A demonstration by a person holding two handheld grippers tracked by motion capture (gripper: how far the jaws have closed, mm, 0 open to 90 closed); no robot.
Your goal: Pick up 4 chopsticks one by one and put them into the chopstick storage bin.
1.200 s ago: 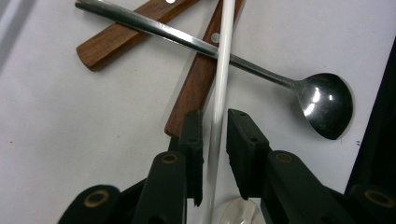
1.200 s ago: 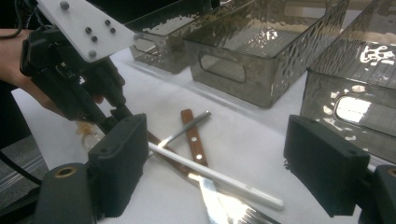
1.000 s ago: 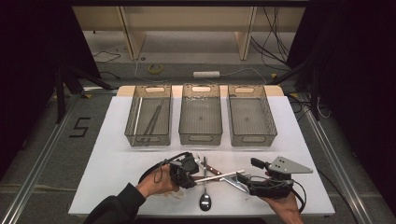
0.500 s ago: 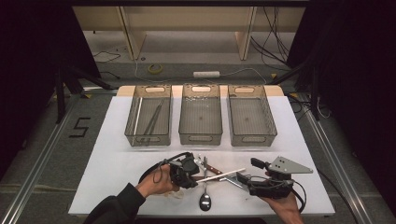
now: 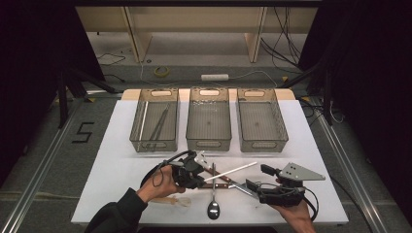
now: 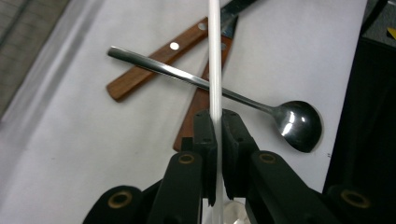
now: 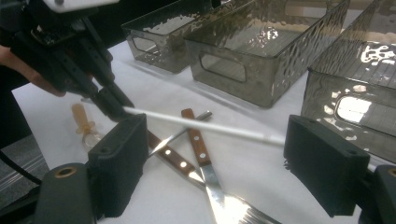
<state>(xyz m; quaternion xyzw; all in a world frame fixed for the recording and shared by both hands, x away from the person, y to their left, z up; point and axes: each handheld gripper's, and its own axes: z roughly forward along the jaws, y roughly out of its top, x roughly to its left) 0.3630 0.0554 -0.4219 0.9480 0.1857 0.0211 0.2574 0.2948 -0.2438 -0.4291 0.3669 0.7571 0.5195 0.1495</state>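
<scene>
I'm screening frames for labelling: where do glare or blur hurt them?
Right gripper view: glare on the smoked plastic bins, near black jaws soft. Left gripper view: thin white stick sharp, steel spoon bowl shines. High view: dark surroundings, white table evenly lit.

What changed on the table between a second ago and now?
The left gripper has just closed its jaws on the white stick and lifted it, so the stick now angles up over the cutlery, free end toward the right. The right gripper stayed where it was, jaws open. The spoon, the two wood-handled knives and the three bins kept their places.
</scene>
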